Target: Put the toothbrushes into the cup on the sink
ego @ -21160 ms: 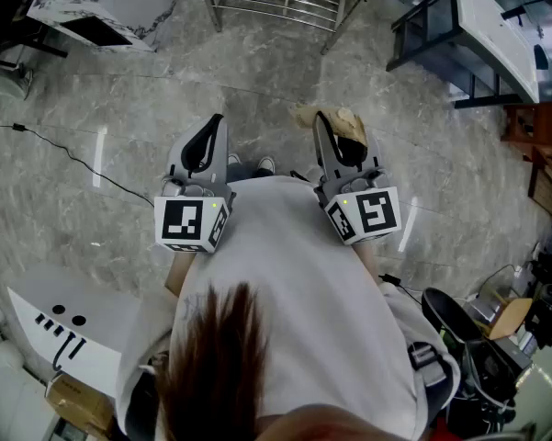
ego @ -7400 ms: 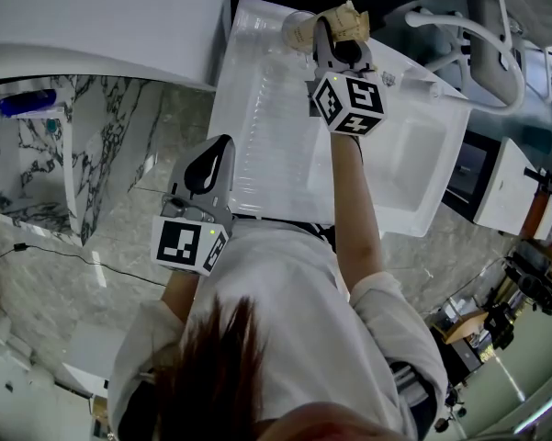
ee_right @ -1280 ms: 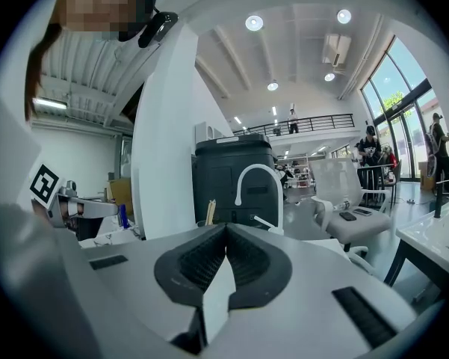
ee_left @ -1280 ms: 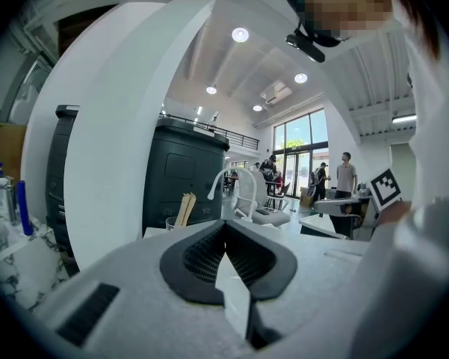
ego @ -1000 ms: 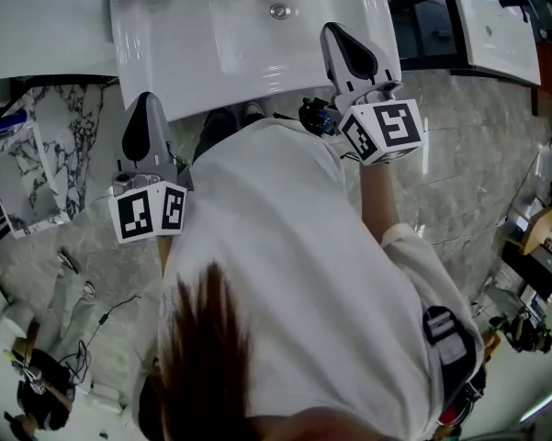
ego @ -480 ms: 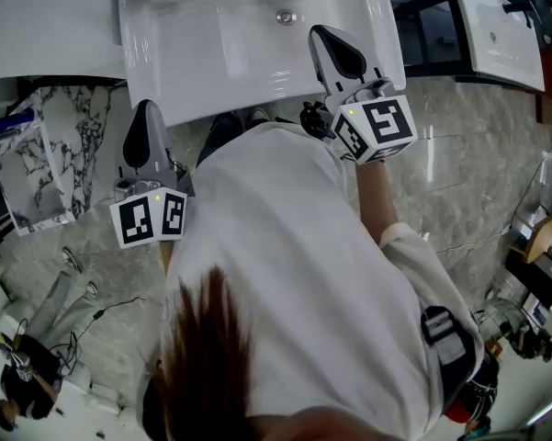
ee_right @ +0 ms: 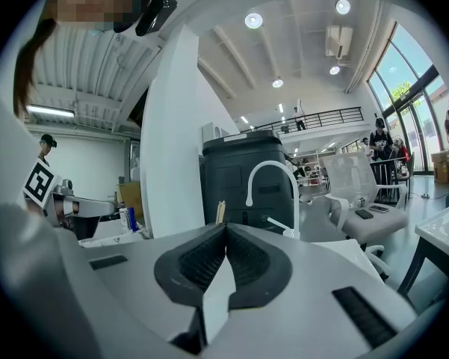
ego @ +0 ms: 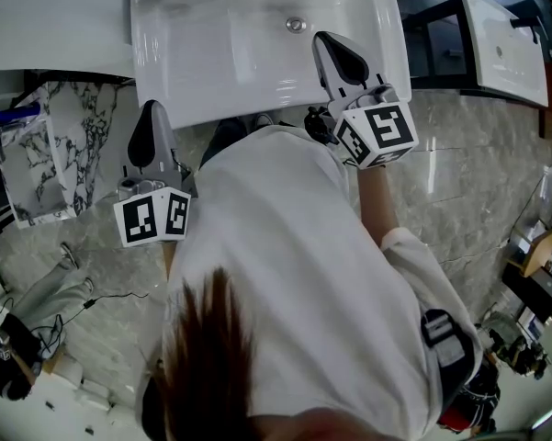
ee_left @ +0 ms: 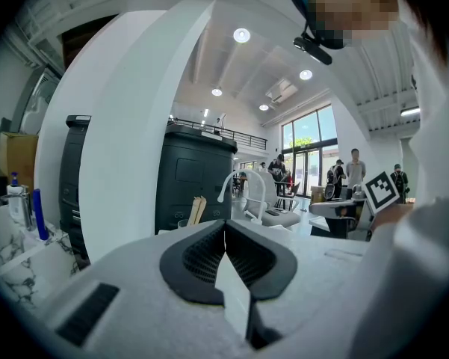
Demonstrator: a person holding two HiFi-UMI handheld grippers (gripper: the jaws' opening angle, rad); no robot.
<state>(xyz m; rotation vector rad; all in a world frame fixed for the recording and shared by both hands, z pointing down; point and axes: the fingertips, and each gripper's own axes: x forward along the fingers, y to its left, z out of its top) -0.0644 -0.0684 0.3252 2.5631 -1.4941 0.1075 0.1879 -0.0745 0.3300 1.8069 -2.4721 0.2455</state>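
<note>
Toothbrushes of pale wood, standing upright in a clear cup, just left of centre in the left gripper view. Beyond the jaw tips there, in front of a dark boxy unit. Same handles visible in the right gripper view as a thin pale sliver right above the jaw tips, just left of a white arched faucet. From the head view, only a tan scrap at the top edge, on the upper left corner of the white sink; too small to tell more. Round metal drain in the upper middle of the basin.

Left gripper left of centre in the head view, below the sink's near rim, over grey marble floor, well apart from the cup. Jaws pressed together, nothing between them. Right gripper right of centre, overlapping the right part of the sink, below and right of the drain. Jaws likewise pressed tight, empty. Both pointing toward the top of the frame, each with a square-marker cube at its lower end.

White shirt of the person filling the lower middle. Marble-patterned stand at the left edge. Second white basin at upper right.
</note>
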